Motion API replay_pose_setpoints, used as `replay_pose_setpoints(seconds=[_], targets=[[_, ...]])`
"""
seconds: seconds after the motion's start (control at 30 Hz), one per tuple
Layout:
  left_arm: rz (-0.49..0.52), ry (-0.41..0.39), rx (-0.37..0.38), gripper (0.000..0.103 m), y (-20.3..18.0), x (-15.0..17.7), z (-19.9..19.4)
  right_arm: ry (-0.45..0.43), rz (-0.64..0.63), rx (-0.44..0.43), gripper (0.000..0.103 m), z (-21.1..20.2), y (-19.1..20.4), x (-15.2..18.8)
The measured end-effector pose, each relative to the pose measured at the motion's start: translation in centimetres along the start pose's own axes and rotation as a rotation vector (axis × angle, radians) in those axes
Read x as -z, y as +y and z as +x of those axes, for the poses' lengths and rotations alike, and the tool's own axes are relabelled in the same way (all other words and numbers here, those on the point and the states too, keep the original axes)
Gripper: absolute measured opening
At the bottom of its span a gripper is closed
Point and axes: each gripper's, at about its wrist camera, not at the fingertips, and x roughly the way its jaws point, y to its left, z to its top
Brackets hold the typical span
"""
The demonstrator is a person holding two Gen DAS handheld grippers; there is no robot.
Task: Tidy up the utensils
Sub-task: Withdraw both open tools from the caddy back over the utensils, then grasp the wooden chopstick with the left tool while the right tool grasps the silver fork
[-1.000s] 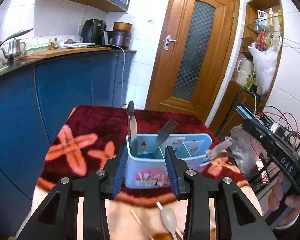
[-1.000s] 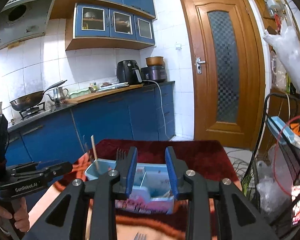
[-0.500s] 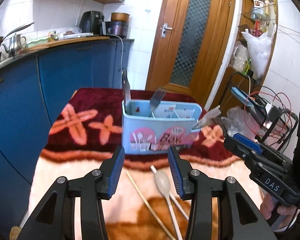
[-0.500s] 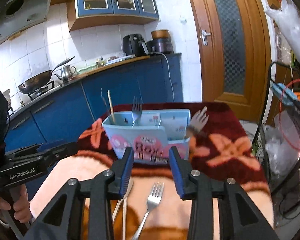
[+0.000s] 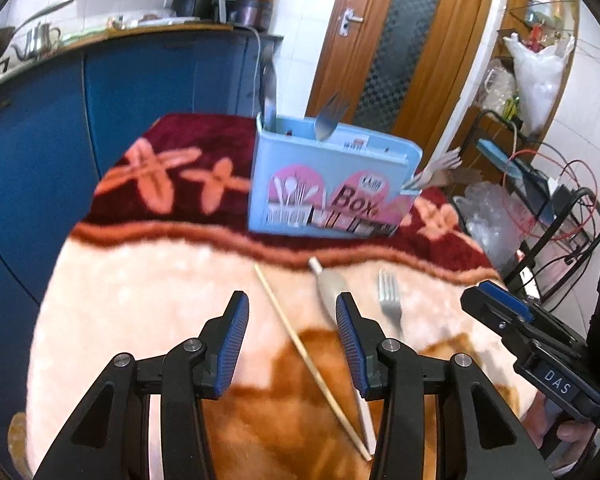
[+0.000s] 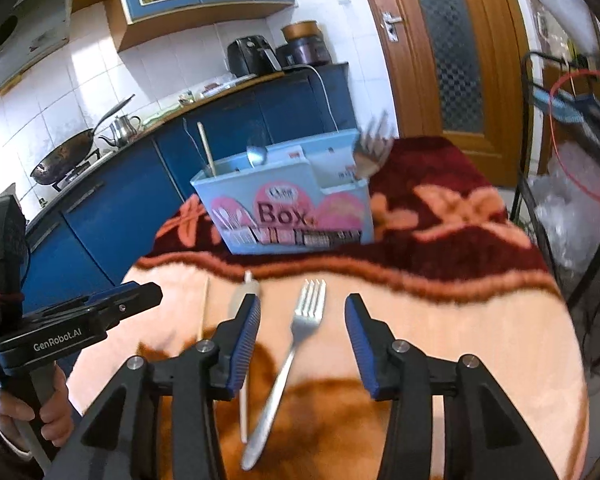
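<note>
Utensils are noted loose on the plush blanket (image 6: 440,320): a silver metal fork (image 6: 296,344) between the right gripper (image 6: 302,338)'s released, just-widened fingers, a thin wooden chopstick (image 5: 300,344) between the left gripper (image 5: 288,340)'s parted fingers.

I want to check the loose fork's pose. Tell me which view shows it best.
The right wrist view: the loose fork lies whole between the open fingers of the right hand-held gripper, tines toward the utensil box. The left wrist view shows only its tines and upper handle, blurred.

Spoon (image 5: 331,285) handle behind fingers (image 5: 350,344)
</note>
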Motion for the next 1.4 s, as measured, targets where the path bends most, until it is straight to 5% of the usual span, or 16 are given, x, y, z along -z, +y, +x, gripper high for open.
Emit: replay_pose_setpoints(seconds=[0.63, 0.9, 1.0, 1.1, 1.4], targets=[[-0.071, 0.161, -0.010, 0.047, 0.9, 1.0, 4.6, 0.074, 0.080, 0.021, 0.051, 1.7, -3.4, 2.6], [-0.080, 0.307, 0.024, 0.045, 1.0, -0.5, 7.3, 0.083, 0.085, 0.014, 0.053, 2.0, -3.7, 2.8], [-0.068, 0.319, 0.015, 0.035, 0.8, -0.7, 7.6, 0.091, 0.089, 0.014, 0.054, 2.2, -3.9, 2.9], [-0.080, 0.320, 0.021, 0.014, 0.9, -0.7, 7.8, 0.100, 0.093, 0.010, 0.054, 2.5, -4.0, 2.9], [-0.191, 0.284, 0.133, 0.005, 2.7, -0.3, 7.2, 0.141, 0.041, -0.004, 0.054, 3.4, -2.7, 2.7]])
